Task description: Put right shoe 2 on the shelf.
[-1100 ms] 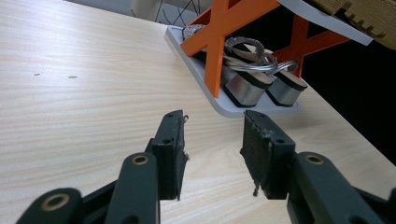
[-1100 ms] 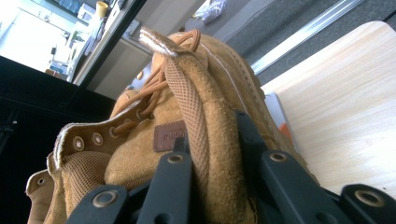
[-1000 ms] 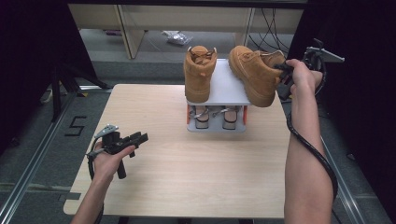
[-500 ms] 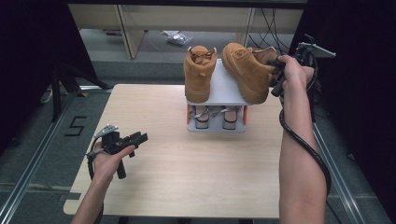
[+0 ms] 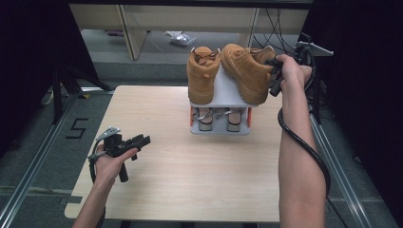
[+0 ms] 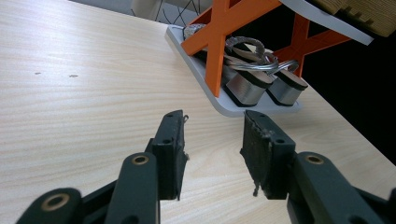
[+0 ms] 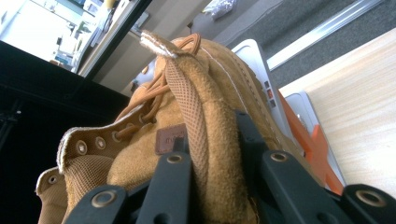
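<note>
At the far right of the pale wooden tabletop (image 5: 190,180), the right claw (image 5: 274,71) is clamped on the heel collar of a tan suede lace-up boot (image 5: 244,71), its two black jaws pinching the padded mesh rim from either side, as the right gripper view shows (image 7: 205,135). That boot hangs tilted over the right end of the white top shelf (image 5: 223,92) of a small shoe rack with orange cross-braces (image 6: 219,32); whether its sole touches the shelf I cannot tell. Its long axis runs slantwise, toe toward the rack's middle and heel out toward the right hand, so the shelf space it would settle on lies just to the left of and below the claw. A second boot of the same tan suede (image 5: 203,76) stands on the left half of the shelf, toe toward the person, very close beside the held one. The right hand is plainly the nearer; the move ahead looks like swinging the toe round to lie parallel with its mate.

The held boot has brown laces, metal eyelets, a small dark label at the ankle and a thick pale sole. Below, on the rack's lower tray, sit two grey strappy sandals (image 6: 252,84).

The left claw (image 6: 212,154) rests low over the near left part of the tabletop, jaws apart with nothing between them, well away from the rack.
</note>
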